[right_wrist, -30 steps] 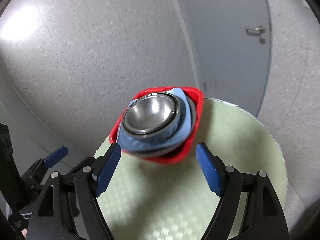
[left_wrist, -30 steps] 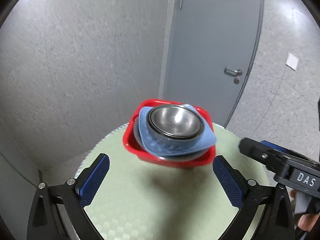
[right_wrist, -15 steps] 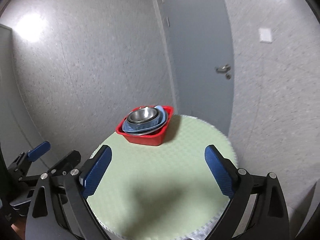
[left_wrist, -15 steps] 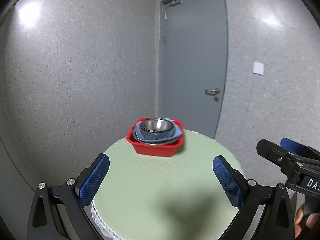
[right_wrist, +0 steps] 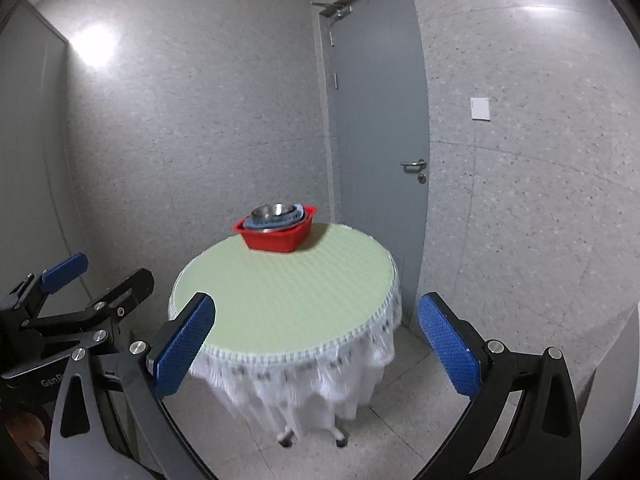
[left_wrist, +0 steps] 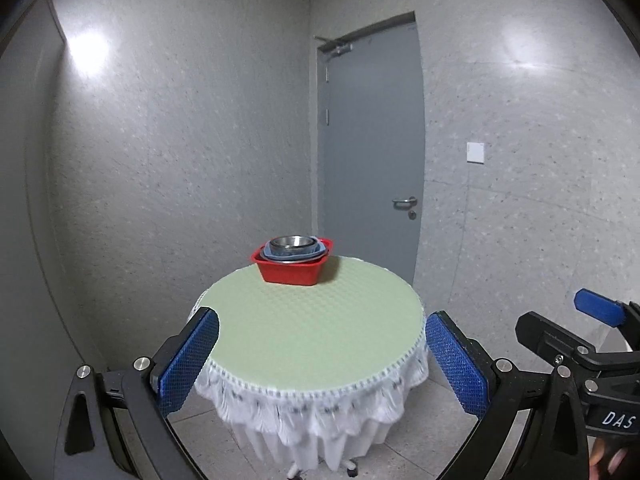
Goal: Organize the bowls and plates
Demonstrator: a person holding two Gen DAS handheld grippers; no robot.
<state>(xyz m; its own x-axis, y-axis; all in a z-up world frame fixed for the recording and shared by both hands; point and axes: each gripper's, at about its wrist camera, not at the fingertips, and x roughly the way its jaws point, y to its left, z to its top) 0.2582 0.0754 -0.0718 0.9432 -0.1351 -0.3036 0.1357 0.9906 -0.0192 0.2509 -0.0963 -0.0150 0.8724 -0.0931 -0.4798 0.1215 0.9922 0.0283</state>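
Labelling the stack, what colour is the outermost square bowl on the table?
Red; the square bowl shows best in the left wrist view.

Speckled grey walls (left_wrist: 180,140); grey door (left_wrist: 372,152); round table (left_wrist: 312,320) with frilled white cloth; tiled floor (right_wrist: 420,420).

Both wrist views face the table (left_wrist: 312,320) from afar.

Both views are evenly, fairly dimly lit, with a bright glare patch on the wall (left_wrist: 86,50) at upper left. Fisheye distortion bows the door (right_wrist: 380,120) and blackens the corners. The tablecloth fringe (right_wrist: 320,376) is slightly motion-blurred in the right wrist view.
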